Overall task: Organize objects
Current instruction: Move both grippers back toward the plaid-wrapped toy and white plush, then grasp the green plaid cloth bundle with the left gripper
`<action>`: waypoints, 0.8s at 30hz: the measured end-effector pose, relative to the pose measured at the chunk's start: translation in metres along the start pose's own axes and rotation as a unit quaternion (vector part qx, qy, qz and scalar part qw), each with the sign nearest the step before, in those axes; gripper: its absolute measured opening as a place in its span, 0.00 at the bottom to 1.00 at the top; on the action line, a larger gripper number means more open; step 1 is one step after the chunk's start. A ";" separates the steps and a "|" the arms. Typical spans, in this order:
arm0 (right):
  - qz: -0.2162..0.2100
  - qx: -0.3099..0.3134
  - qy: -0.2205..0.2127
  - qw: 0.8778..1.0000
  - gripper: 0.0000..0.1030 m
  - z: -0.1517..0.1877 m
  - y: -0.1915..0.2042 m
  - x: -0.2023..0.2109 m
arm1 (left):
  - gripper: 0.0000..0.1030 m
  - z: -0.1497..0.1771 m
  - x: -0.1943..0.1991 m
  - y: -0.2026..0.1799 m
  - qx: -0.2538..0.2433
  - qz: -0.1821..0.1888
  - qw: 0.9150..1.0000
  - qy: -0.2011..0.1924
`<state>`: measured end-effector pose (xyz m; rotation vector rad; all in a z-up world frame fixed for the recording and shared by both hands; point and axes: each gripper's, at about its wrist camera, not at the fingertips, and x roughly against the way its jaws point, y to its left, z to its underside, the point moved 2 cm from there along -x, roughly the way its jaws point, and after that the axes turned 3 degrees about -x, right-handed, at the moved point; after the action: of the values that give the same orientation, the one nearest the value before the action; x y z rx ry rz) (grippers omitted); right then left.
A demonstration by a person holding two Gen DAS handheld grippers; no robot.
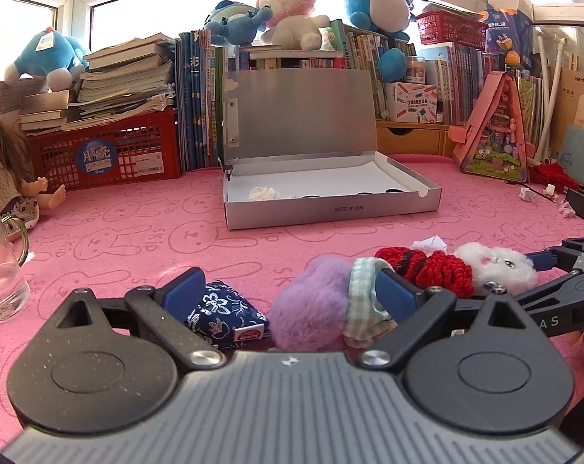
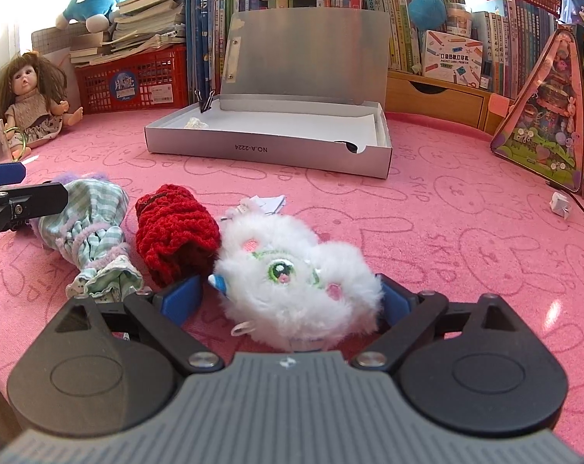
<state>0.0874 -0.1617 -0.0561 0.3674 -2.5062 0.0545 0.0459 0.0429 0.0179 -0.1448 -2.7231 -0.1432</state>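
Note:
An open silver box [image 1: 330,210] [image 2: 268,150] stands mid-table with its lid up and a small white flower-like piece inside. My left gripper [image 1: 290,290] is open. A blue floral pouch [image 1: 226,313] and a purple fluffy toy [image 1: 311,307] in a green checked dress [image 2: 91,208] lie between its pads. Beside them lies a white fluffy toy [image 2: 292,282] [image 1: 496,266] with a red knit body [image 2: 176,232] [image 1: 427,266]. My right gripper [image 2: 288,295] [image 1: 531,278] is open and straddles the white toy's head. The left gripper [image 2: 33,183] shows at the left edge of the right wrist view.
A pink bunny-print cloth [image 1: 137,224] covers the table. A glass mug [image 1: 2,266] and a doll [image 2: 29,96] are at the left, with a red crate [image 1: 106,154] under stacked books behind. A pink triangular playset [image 2: 543,123] stands at the right, near paper scraps [image 2: 560,203].

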 end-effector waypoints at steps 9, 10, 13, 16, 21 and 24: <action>0.001 0.000 -0.002 1.000 0.95 0.000 0.000 0.001 | 0.61 0.004 0.008 -0.044 -0.035 0.077 0.996 -0.002; 0.001 0.000 -0.002 1.000 0.95 0.000 0.000 0.001 | 0.58 0.005 0.007 -0.047 -0.039 0.078 0.996 0.000; 0.001 0.000 -0.002 1.000 0.95 0.000 0.000 0.001 | 0.58 0.004 0.011 -0.049 -0.034 0.097 0.995 -0.005; 0.001 0.000 -0.002 1.000 0.95 0.000 0.000 0.001 | 0.58 0.001 0.015 -0.051 -0.034 0.123 0.992 -0.014; 0.001 0.000 -0.003 1.000 0.95 0.000 0.000 0.001 | 0.63 0.008 0.001 -0.054 -0.050 0.089 0.995 0.018; 0.001 0.000 -0.003 1.000 0.95 0.000 0.000 0.002 | 0.75 0.010 -0.004 -0.053 -0.057 0.092 0.994 0.018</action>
<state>0.0860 -0.1620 -0.0545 0.3646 -2.5135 0.0543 0.0391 -0.0081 0.0026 -0.4194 -2.6495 -0.2468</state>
